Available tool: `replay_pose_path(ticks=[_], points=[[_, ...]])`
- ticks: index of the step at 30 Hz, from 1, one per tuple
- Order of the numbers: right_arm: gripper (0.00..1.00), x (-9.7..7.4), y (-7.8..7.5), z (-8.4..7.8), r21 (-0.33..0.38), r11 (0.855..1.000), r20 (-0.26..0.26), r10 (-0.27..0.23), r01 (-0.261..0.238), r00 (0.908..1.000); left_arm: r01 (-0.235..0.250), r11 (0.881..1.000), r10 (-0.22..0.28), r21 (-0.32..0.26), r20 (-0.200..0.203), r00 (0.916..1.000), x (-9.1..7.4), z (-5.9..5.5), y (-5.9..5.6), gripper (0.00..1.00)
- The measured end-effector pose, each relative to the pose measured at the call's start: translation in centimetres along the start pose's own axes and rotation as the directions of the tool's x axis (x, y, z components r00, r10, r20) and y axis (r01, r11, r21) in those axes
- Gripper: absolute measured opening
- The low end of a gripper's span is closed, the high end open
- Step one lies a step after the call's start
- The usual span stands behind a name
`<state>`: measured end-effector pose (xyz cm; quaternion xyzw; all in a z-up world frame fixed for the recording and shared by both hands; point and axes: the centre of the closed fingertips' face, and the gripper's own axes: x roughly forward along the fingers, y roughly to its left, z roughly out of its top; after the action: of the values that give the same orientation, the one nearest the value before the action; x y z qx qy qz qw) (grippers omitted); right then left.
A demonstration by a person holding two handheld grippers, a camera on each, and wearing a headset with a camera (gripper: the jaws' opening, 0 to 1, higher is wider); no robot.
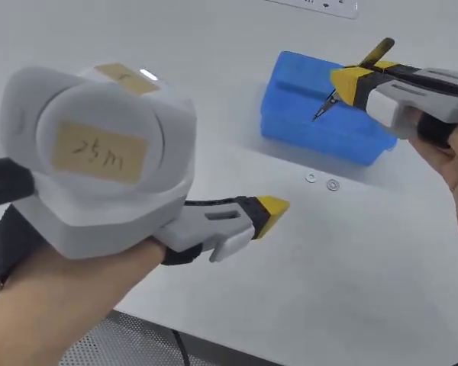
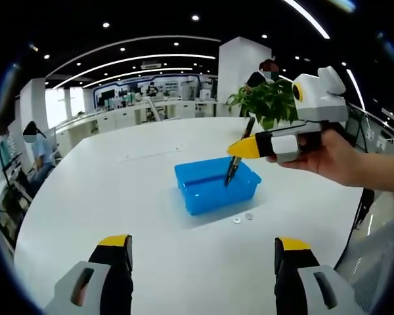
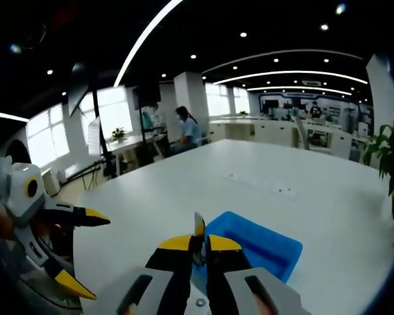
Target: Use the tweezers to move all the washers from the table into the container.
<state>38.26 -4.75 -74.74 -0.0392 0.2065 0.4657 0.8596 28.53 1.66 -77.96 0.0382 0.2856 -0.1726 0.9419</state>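
Head view: the right gripper [image 1: 349, 82] has its fingers pressed shut on the tweezers [image 1: 327, 105], whose dark tips point down and ahead of those fingers over the blue container [image 1: 320, 131]; whether a washer sits between the tips is too small to tell. A first washer [image 1: 311, 178] and a second washer [image 1: 333, 184] lie on the white table [image 1: 336, 267] below those fingers, just beside the container's near wall and near each other. The left gripper [image 1: 261, 217] hangs well off to the side of them, carrying nothing. Left gripper view: its own fingers stand wide apart and empty, with the container and both washers ahead between them, and the tweezers' tips seem to reach inside the container's rim. Right gripper view: the closed fingers clamp the tweezers, the container just beyond them. Any release belongs, I judge, over the container's middle; for the next pick the tips should come down steeply beside one washer, straddle its rim, and squeeze gently so it does not skip away
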Motion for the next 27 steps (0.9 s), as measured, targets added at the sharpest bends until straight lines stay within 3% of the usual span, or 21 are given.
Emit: replay_pose_path(ticks=[13,27], points=[[0.04,0.1,0.6,-4.6,-0.03,1.0,-0.117,-0.007,0.003,0.9931,0.005,1.0,-0.005,0.001,-0.004,1.0,0.0,0.0,0.0,0.91],[0.04,0.8,0.4,-6.4,-0.043,0.999,-0.174,-0.008,0.0,0.9847,0.007,1.0,-0.007,0.005,-0.015,0.9999,0.2,-0.2,0.0,0.91]])
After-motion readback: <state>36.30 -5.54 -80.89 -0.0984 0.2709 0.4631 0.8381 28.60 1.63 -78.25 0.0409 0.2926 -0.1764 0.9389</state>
